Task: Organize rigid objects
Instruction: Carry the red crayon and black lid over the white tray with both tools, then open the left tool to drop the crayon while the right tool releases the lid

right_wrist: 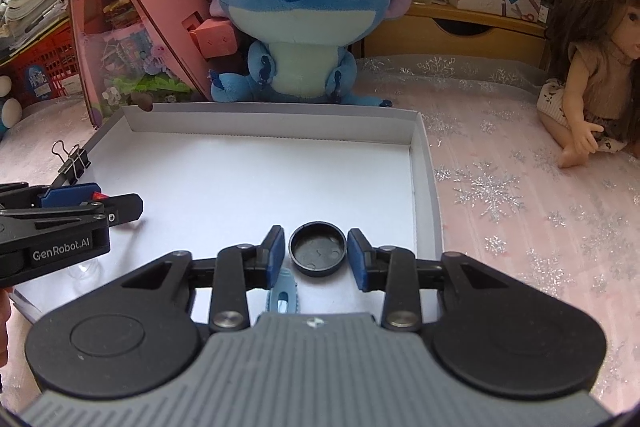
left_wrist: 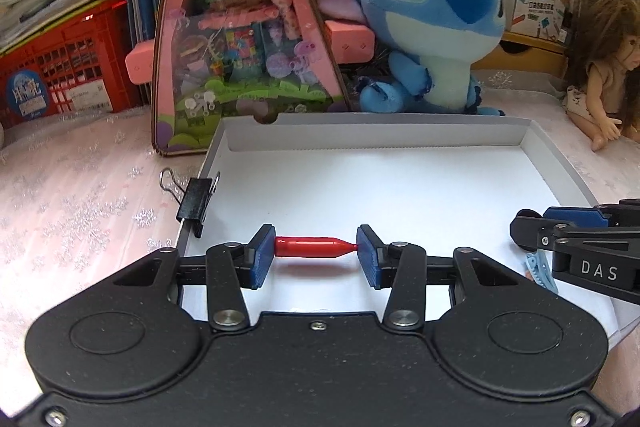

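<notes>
A shallow white box lid [right_wrist: 424, 163] takes up most of the pink snowflake cloth, with a blue plush toy [right_wrist: 298, 7] sitting at its far edge and a black binder clip [left_wrist: 196, 201] pinched on its left wall. Over the near left part of the lid the left gripper [left_wrist: 316, 253] clamps a small red pen-cap-like piece [left_wrist: 312, 247] end to end, so its long axis runs left to right, straight across the jaws, just clear of the white floor. At the near right, the right gripper [right_wrist: 316, 255] stands parted around a round black cap [right_wrist: 317, 253] lying hollow side up on the floor; there is a sliver of gap at each pad, so it looks released, not held. A pale blue hair clip [right_wrist: 284, 297] lies just nearer, under that gripper's left finger. The red piece seems next to go down, and the floor directly below it is bare.
</notes>
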